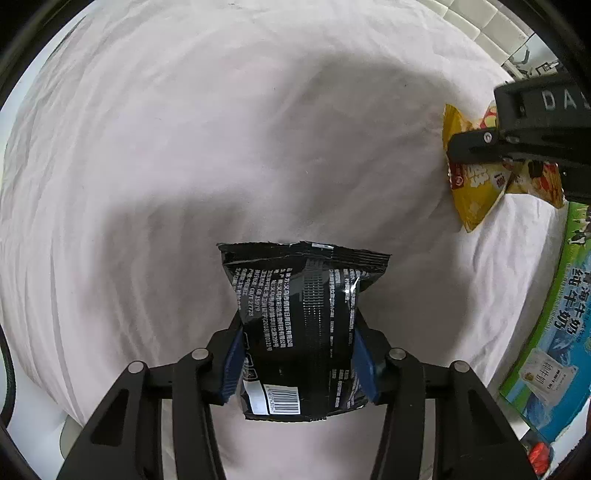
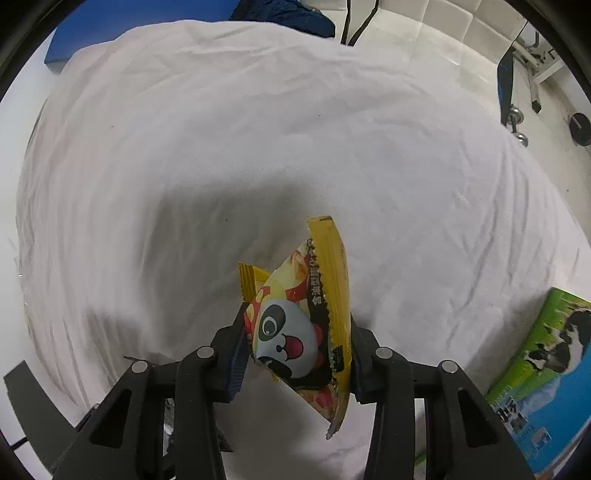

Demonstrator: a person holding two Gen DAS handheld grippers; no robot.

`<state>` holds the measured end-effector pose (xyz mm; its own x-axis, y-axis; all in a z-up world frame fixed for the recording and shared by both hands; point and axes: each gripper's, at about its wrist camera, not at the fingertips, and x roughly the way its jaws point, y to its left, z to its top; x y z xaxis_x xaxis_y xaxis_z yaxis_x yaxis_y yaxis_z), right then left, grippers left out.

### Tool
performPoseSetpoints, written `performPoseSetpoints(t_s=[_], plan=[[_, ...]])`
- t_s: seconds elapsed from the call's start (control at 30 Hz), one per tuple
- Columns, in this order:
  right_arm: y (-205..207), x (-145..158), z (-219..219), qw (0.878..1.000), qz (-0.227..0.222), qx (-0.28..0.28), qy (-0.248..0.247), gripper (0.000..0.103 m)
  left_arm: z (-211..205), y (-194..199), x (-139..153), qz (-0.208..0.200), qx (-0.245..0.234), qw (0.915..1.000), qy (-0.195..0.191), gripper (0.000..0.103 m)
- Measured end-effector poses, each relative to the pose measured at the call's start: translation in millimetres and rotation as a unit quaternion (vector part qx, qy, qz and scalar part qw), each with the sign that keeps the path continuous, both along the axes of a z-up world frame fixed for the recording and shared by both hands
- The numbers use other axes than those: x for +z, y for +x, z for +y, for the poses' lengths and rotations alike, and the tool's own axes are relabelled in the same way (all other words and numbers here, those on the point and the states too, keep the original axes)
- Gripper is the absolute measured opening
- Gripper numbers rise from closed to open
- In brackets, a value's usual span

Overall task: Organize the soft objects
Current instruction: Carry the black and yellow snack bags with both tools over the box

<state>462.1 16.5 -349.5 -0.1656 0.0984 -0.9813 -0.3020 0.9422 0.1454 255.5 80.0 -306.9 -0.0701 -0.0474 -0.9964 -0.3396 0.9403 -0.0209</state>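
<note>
My left gripper (image 1: 298,363) is shut on a black snack bag (image 1: 300,325) with white print and a barcode, held above a white sheet (image 1: 184,147). My right gripper (image 2: 297,356) is shut on a yellow snack bag (image 2: 301,325) with a panda face, also held above the sheet. In the left wrist view the right gripper (image 1: 480,147) shows at the right edge with the yellow bag (image 1: 476,184) in it.
A green and blue milk carton box (image 1: 554,332) stands at the right, and it also shows in the right wrist view (image 2: 543,369). Beyond the sheet are a blue cloth (image 2: 284,13), tiled floor (image 2: 443,33) and a wheeled stand (image 2: 517,85).
</note>
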Motion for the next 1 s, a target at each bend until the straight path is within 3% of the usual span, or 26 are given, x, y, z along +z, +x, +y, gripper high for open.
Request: performPoseSetpoints(t_s=[0.33,0.53,0.8,1.0], plan=[[-15,47,-18,0.999,-0.035,-0.004,0.016,0.044,3,-2,51,-0.052,-0.012,0.9985,-0.004,0.048],[-34,102,-48,0.997,-0.065,-0.019,0.046,0.044,-9,-11,94,-0.098,-0.027,0.9948,-0.011,0.048],[-81,179,-106,0.987,-0.121,-0.057,0.089,0.044,-38,-28,171,-0.172,-0.062,0.9829,-0.026,0.048],[-128,236,-168,0.978,-0.163,-0.091,0.091,0.044,-84,-41,222,-0.216,-0.107,0.9696,-0.041,0.048]])
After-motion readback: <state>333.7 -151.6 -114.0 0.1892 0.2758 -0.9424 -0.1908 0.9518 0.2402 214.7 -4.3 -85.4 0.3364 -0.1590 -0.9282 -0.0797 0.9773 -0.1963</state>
